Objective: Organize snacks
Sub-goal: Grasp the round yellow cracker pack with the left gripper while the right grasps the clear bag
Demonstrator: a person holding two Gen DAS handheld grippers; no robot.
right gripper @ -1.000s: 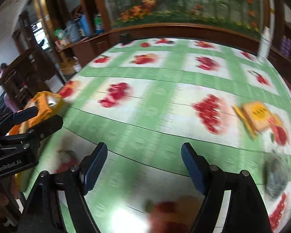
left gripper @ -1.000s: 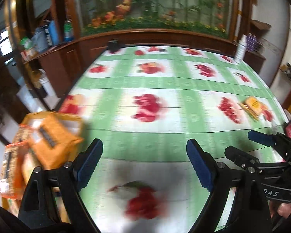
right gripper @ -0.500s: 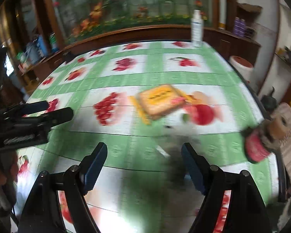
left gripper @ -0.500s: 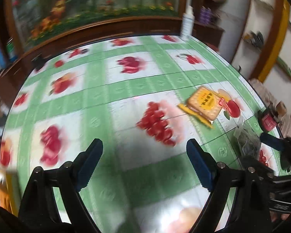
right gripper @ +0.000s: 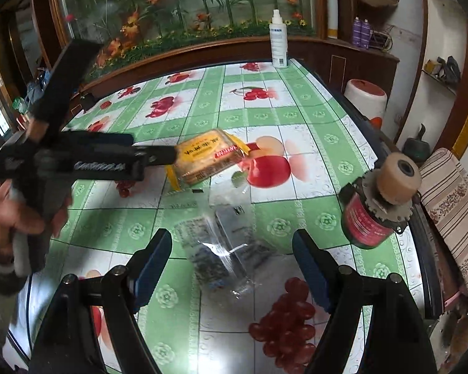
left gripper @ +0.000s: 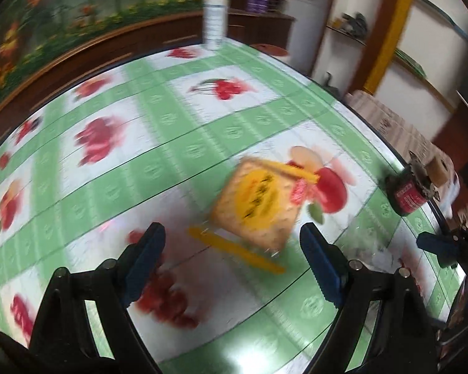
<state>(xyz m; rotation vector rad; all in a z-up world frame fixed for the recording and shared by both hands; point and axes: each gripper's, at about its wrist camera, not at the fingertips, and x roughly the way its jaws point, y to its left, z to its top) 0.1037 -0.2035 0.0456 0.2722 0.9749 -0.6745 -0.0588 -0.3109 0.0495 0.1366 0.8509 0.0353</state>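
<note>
So, left gripper [left gripper: 231, 268] spread wide, nothing between the blue pads [left gripper: 146, 261], hovering above the green fruit-print tablecloth [left gripper: 171, 124] with the yellow cracker pack [left gripper: 255, 205] lying flat just ahead of the tips, a bit right of centre in the left wrist view — all badly smeared with motion blur. Seen from the right wrist camera, same tool reaching in level from the left edge of the frame, gripped in a bare hand [right gripper: 25, 215] at lower left, fingertips right at the near end of the cracker pack [right gripper: 209, 155]; touching or not, can't tell from either angle.

Right gripper [right gripper: 232, 265] also wide open and empty, angled down at the table, with a clear bag of dark snacks [right gripper: 224, 249] lying flat between and just beyond its pads in the lower middle of the frame. Red canister with a tan roll on top [right gripper: 380, 202] off to the right near the table edge — tilted look probably just lens warp. White spray bottle [right gripper: 279, 43] standing upright at the far edge, upper middle of the frame.
</note>
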